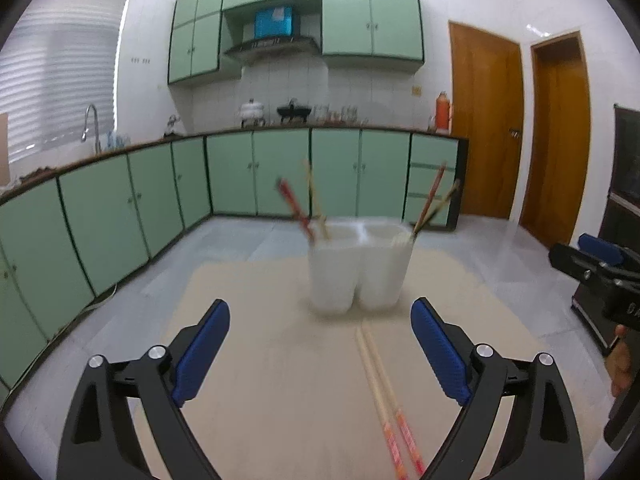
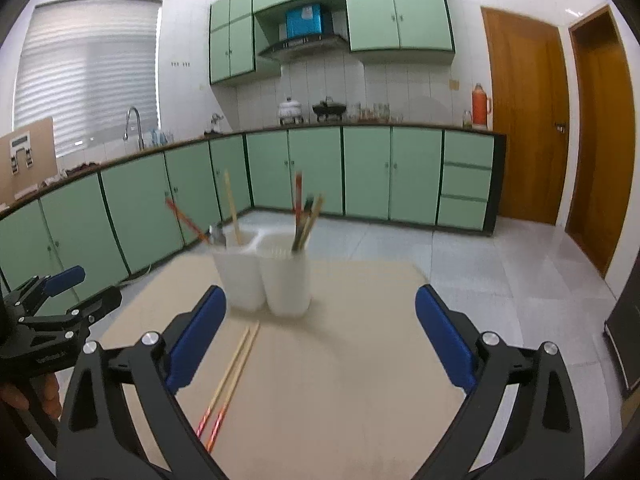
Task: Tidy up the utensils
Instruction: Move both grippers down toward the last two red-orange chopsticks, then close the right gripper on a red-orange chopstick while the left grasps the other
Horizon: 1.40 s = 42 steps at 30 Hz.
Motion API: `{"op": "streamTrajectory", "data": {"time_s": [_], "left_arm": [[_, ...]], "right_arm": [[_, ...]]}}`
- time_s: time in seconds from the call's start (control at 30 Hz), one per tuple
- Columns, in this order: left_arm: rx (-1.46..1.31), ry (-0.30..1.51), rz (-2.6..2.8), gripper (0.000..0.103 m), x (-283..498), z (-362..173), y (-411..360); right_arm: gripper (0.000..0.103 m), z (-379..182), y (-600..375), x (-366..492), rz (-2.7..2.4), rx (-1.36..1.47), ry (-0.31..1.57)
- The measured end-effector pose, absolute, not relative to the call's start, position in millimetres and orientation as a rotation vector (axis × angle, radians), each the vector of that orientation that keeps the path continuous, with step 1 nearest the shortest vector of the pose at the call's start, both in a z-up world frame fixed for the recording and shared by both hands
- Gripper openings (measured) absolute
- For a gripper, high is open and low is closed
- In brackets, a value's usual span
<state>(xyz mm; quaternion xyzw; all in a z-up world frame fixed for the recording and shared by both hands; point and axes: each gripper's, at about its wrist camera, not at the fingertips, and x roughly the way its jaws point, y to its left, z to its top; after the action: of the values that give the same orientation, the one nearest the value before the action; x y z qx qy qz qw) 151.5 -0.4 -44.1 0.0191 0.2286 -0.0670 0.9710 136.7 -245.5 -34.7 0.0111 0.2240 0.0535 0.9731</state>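
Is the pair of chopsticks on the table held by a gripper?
No, the chopsticks lie loose on the table, and both grippers are open.

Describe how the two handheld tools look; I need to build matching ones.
Both the left tool and right tool have black angular arms, silver round bolts and ribbed blue pads. White lettering, too blurred to read, marks each body. No cables show.

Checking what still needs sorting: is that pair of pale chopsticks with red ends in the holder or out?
Out. The pale red-ended chopsticks lie flat on the beige table, in front of the white two-compartment holder.
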Motion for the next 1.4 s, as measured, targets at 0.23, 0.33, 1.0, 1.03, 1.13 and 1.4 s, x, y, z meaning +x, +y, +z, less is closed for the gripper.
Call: {"op": "streamTrajectory", "data": {"time_s": [0.23, 0.33, 1.0, 1.03, 1.13, 1.4], "left_arm": [[0.030, 0.547, -0.121, 0.090, 132, -88, 11], [0.042, 0.565, -0.122, 0.090, 124, -101, 16], [0.050, 0.577, -0.067, 0.090, 101, -117, 43], [0.045, 0.576, -0.067, 0.090, 101, -117, 43], [0.034, 0.574, -0.065, 0.090, 99, -119, 47], [0.018, 0.581, -0.061, 0.090, 98, -122, 49]], "right_arm": [[0.093, -83, -216, 114, 0.112, 0.012, 0.525], [0.093, -101, -203, 103, 0.129, 0.015, 0.547], [0.043, -172, -126, 87, 0.218, -0.067, 0.781], [0.042, -173, -127, 88, 0.217, -0.067, 0.788], [0.038, -175, -125, 92, 0.208, -0.057, 0.808], [0.027, -178, -121, 98, 0.186, -0.064, 0.803]]}}
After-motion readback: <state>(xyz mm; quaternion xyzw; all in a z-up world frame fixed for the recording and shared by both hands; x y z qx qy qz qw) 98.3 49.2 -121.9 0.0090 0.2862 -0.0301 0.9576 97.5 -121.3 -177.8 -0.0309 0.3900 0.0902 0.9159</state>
